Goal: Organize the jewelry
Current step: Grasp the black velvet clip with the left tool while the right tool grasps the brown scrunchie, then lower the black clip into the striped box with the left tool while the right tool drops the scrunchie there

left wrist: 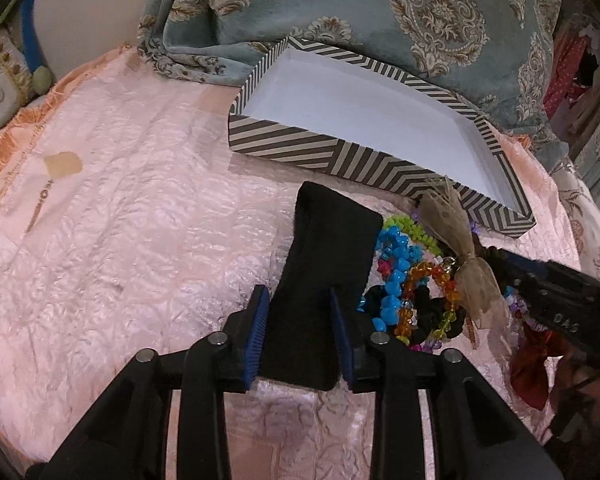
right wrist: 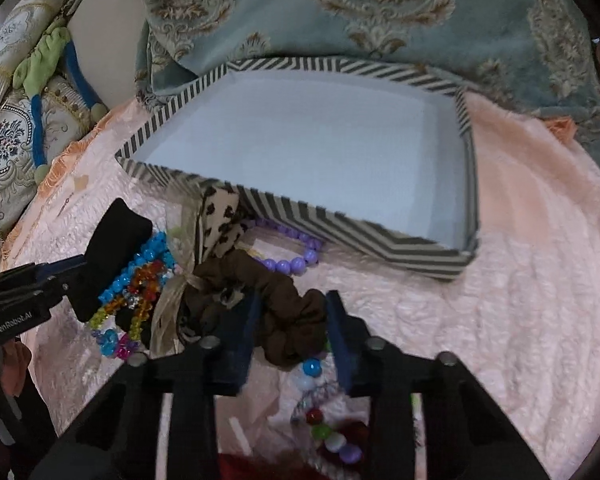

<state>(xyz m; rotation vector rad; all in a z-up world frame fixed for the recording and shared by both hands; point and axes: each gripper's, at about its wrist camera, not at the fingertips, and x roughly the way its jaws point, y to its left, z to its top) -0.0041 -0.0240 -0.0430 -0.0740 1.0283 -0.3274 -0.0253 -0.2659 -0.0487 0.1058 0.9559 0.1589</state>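
My left gripper (left wrist: 300,312) is shut on a black fabric band (left wrist: 324,264), which sticks out forward between the blue pads; it also shows in the right wrist view (right wrist: 108,252). A striped box (left wrist: 284,144) with a white inside stands beyond, also in the right wrist view (right wrist: 300,208). A pile of coloured bead bracelets (left wrist: 404,280) and a beige ribbon bow (left wrist: 464,256) lies right of the band. My right gripper (right wrist: 292,316) has its jaws around a brown scrunchie (right wrist: 284,300), apparently closed on it. A purple bead bracelet (right wrist: 292,260) lies by the box.
Everything lies on a pink quilted cover (left wrist: 120,220). A blue patterned blanket (left wrist: 380,8) is bunched behind the box. Cushions (right wrist: 16,132) sit at the far left. A red bow (left wrist: 532,372) and a bead string (right wrist: 324,420) lie near my right gripper.
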